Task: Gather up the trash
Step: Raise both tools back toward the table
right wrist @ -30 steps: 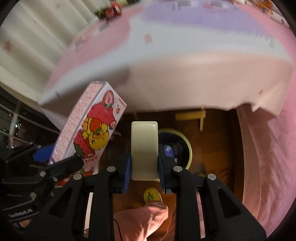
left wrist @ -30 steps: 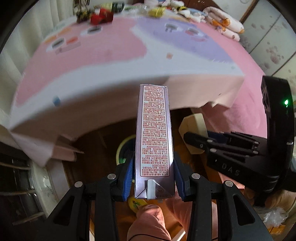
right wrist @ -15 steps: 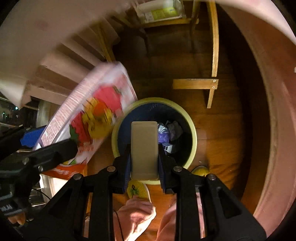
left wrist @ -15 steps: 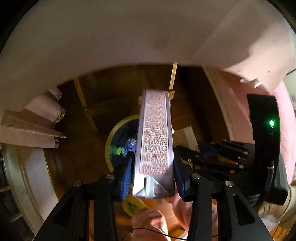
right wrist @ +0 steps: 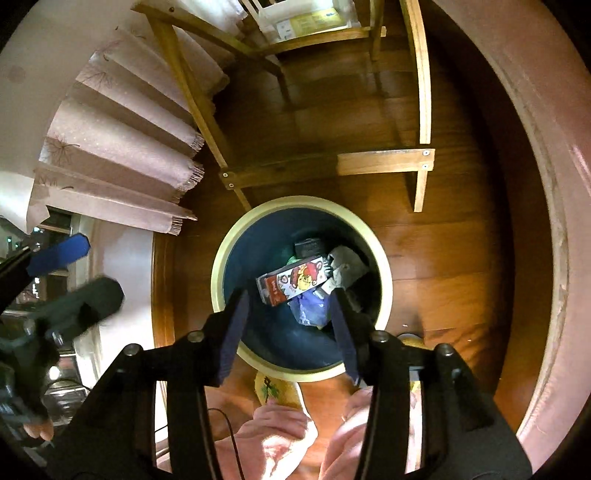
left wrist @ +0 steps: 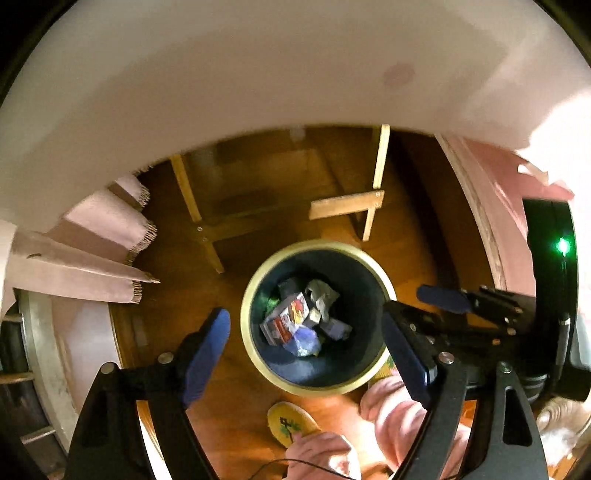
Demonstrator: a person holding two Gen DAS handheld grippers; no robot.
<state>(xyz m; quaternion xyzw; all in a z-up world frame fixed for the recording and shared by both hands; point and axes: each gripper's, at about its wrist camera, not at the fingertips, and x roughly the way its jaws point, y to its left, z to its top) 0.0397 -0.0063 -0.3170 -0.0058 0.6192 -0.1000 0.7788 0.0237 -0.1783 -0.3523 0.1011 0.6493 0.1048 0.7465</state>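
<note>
Where legible, carton (right wrist: pixel 293 281) print unreadable.

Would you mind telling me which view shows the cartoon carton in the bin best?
The right wrist view: the cartoon carton lies larger and sharper inside the bin. The left wrist view shows it smaller and blurrier.

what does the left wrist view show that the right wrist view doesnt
Only the left wrist view: the right gripper from the side, open, with a green light on its body, and the tablecloth's underside overhead.

Only the right wrist view: a shelf holding a yellow-labelled box, and the left gripper at the frame's left edge.

Both: the round bin on the wooden floor, with the strawberry carton lying among the trash inside.
</note>
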